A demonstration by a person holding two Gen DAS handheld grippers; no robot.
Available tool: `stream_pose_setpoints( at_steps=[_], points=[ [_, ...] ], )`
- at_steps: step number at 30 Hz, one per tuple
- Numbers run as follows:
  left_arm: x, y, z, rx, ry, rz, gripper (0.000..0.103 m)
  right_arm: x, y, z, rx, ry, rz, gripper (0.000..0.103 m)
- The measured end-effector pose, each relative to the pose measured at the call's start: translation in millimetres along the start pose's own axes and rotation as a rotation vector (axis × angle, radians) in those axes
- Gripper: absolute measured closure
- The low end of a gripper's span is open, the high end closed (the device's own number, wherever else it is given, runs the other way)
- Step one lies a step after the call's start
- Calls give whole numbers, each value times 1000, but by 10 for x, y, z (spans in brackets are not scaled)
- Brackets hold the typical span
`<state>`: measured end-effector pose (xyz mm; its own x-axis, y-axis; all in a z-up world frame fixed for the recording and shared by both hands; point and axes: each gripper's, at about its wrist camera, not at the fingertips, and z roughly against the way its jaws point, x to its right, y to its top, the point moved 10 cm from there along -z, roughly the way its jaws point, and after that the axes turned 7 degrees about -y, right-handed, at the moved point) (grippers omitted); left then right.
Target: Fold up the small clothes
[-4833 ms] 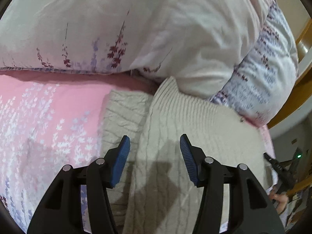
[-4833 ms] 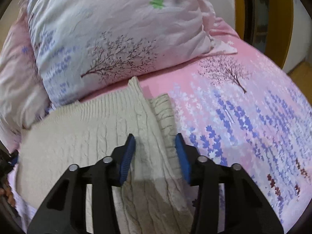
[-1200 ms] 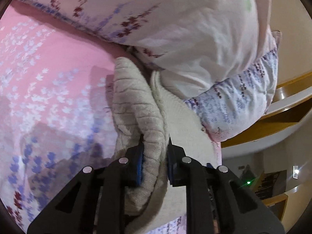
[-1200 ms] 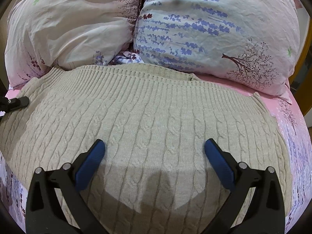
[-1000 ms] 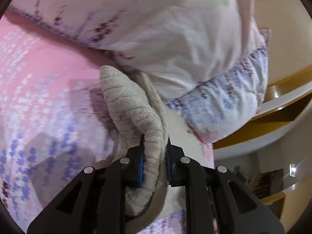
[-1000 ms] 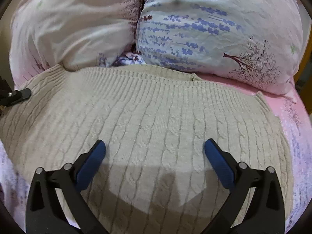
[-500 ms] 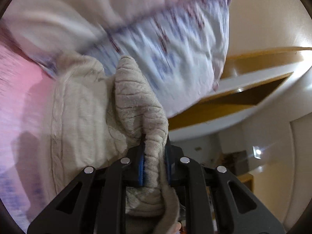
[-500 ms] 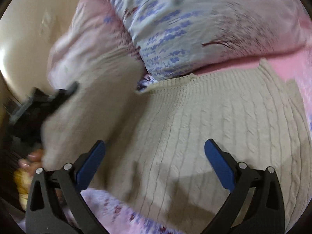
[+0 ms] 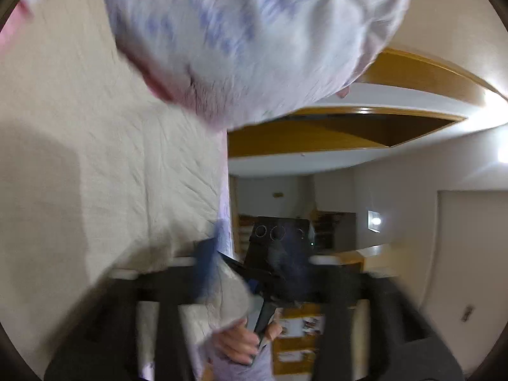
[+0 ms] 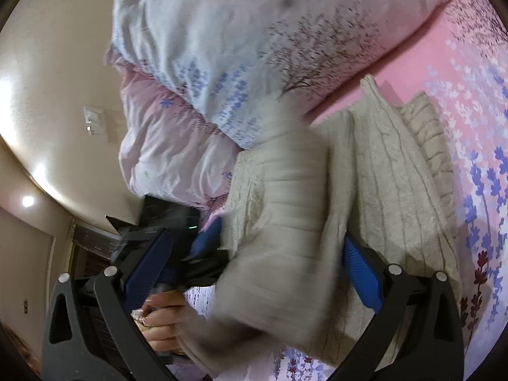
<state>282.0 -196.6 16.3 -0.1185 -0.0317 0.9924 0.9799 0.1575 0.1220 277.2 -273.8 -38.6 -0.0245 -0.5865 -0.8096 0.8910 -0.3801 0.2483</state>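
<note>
Folding the sweater over: left gripper is opening, letting go; right gripper gapes wide, holding nothing. Next, smooth it flat.

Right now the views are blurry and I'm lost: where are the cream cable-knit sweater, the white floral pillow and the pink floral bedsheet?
cream cable-knit sweater [image 10: 390, 190], right wrist view, flat knit panel.
white floral pillow [image 10: 254, 41], right wrist view, its face.
pink floral bedsheet [image 10: 451, 73], right wrist view, bare stretch.

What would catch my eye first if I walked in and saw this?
A cream cable-knit sweater lies on the pink flowered bedsheet, one blurred flap in mid-fold. Big flowered pillows are heaped behind it. The left gripper, its jaws opening, is letting the knit go, while the right gripper stands wide open over it.
</note>
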Motion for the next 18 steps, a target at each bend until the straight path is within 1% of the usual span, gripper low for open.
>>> stream_pose_setpoints(
  at_steps=[2, 4, 5, 6, 7, 8, 9, 10, 12, 13, 15, 18],
  points=[
    [46, 40, 282, 56, 94, -70, 29, 6, 29, -36, -10, -31, 3, 2],
    [-5, 67, 557, 89, 239, -126, 24, 29, 72, -48, -11, -84, 13, 2],
    [-54, 57, 644, 105, 299, -140, 23, 51, 89, -69, -9, -105, 17, 6],
    [-109, 49, 772, 120, 349, -151, 23, 78, 109, -96, -10, -143, 23, 13],
    [-158, 57, 867, 124, 373, -149, 22, 114, 110, -123, -15, -174, 23, 19],
    [-205, 49, 921, 127, 393, -143, 22, 172, 109, -157, -20, -210, 23, 39],
    [-272, 42, 994, 132, 421, -134, 22, 231, 96, -180, -27, -248, 22, 64],
    [-373, 77, 1043, 139, 442, -130, 22, 297, 74, -215, -33, -287, 20, 75],
    [-458, 62, 1140, 142, 482, -139, 21, 298, 74, -210, -13, -277, 26, 82],
    [-494, 74, 1168, 140, 500, -149, 21, 275, 77, -194, -2, -284, 41, 83],
    [-500, 73, 1181, 135, 575, -207, 21, 203, 90, -160, 23, -308, 81, 86],
    [-417, 41, 1176, 130, 692, -330, 16, 26, 140, -96, 72, -364, 167, 87]
  ],
)
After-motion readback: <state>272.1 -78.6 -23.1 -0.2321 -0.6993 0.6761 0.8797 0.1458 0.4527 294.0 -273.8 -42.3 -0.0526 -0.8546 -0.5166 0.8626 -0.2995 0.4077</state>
